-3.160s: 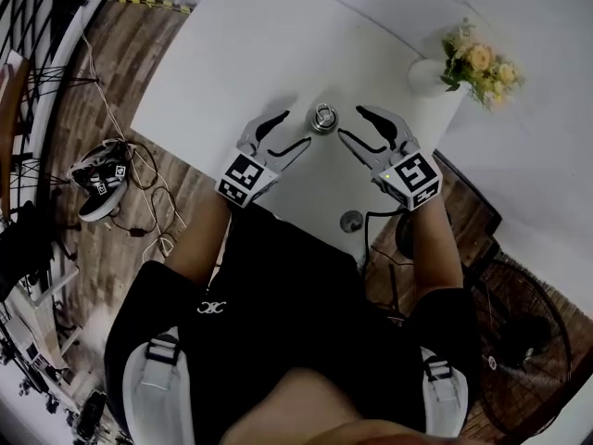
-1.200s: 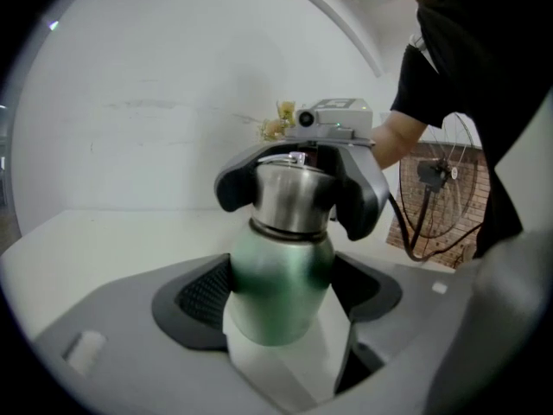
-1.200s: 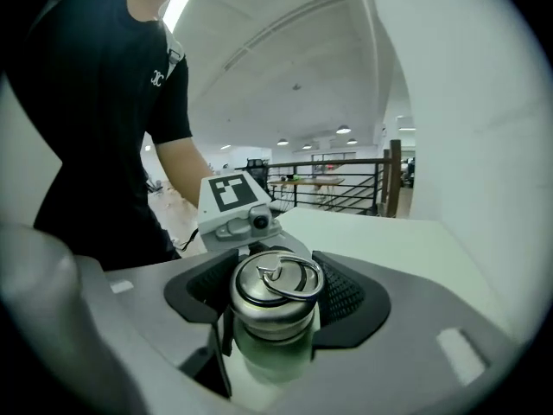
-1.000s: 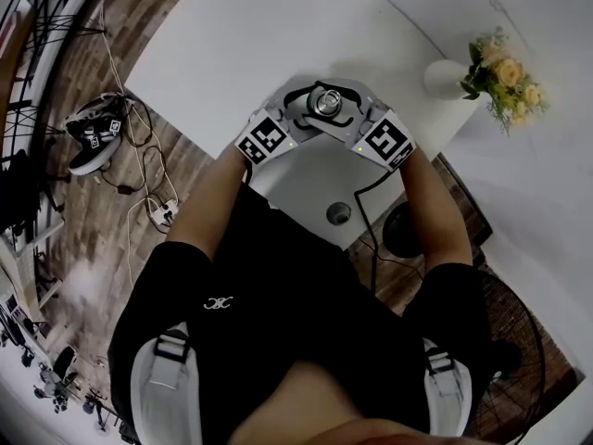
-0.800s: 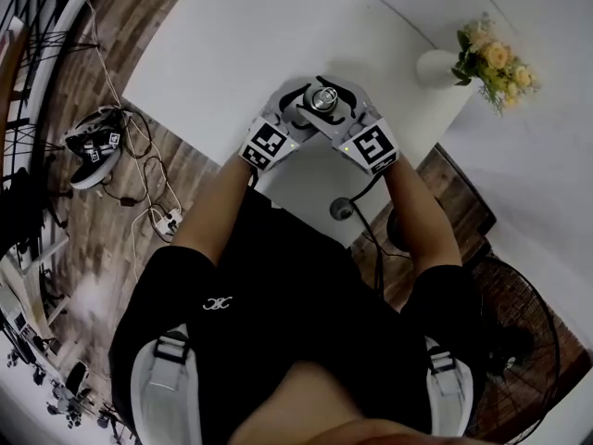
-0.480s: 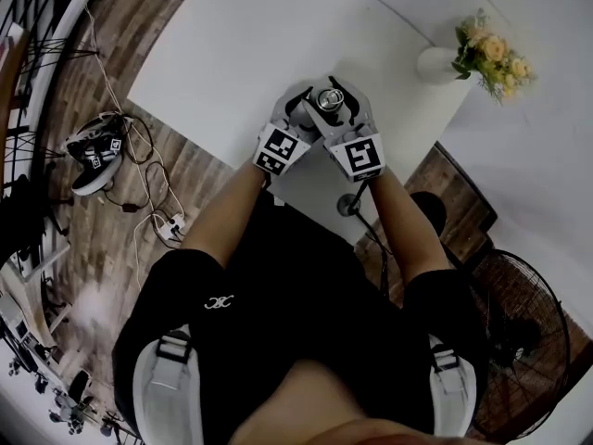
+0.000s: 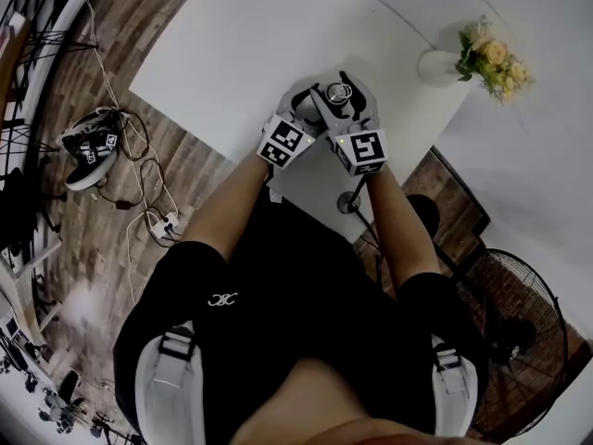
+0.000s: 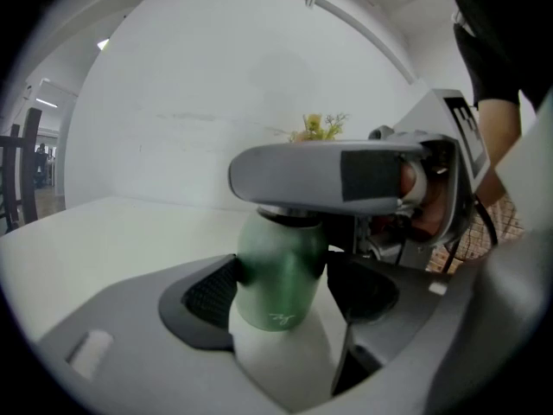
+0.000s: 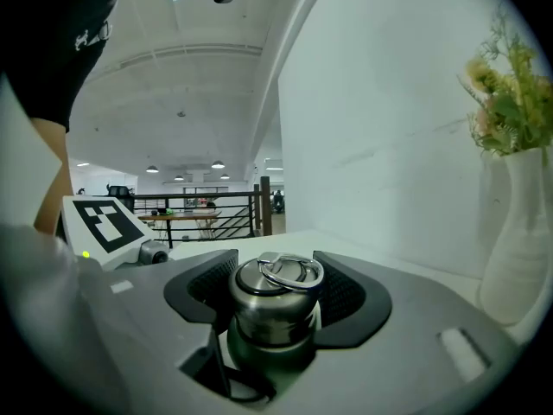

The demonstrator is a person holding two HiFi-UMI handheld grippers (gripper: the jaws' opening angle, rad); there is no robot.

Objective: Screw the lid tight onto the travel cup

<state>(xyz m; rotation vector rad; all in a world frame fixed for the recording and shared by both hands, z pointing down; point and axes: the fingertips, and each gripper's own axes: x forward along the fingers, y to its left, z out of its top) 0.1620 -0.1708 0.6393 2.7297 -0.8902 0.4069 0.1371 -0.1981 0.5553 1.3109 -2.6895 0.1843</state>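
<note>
The travel cup stands on the white table [image 7: 241, 44]; its green body [image 8: 278, 275] carries a steel lid [image 9: 275, 305] with a ring [image 9: 292, 271] on top. My left gripper [image 8: 281, 288] is round the green body low down. Its jaws have just been closing, and both pads now lie against the body. Higher up, my right gripper [image 9: 276, 296] is shut on the lid, with a ribbed pad on each side. In the head view both grippers [image 7: 313, 105] [image 7: 341, 91] crowd round the cup [image 7: 338, 92] and hide its body.
A white vase of flowers [image 7: 435, 63] [image 9: 523, 240] stands on the table to the right of the cup. A small grey disc [image 7: 348, 202] lies near the table's front edge. On the floor are shoes and cables [image 7: 88, 146] at left and a fan [image 7: 519, 323] at right.
Three seconds ago both grippers stood apart on either side of the cup; now they grip it. Over the last second the right gripper has turned round the lid towards the left one.
</note>
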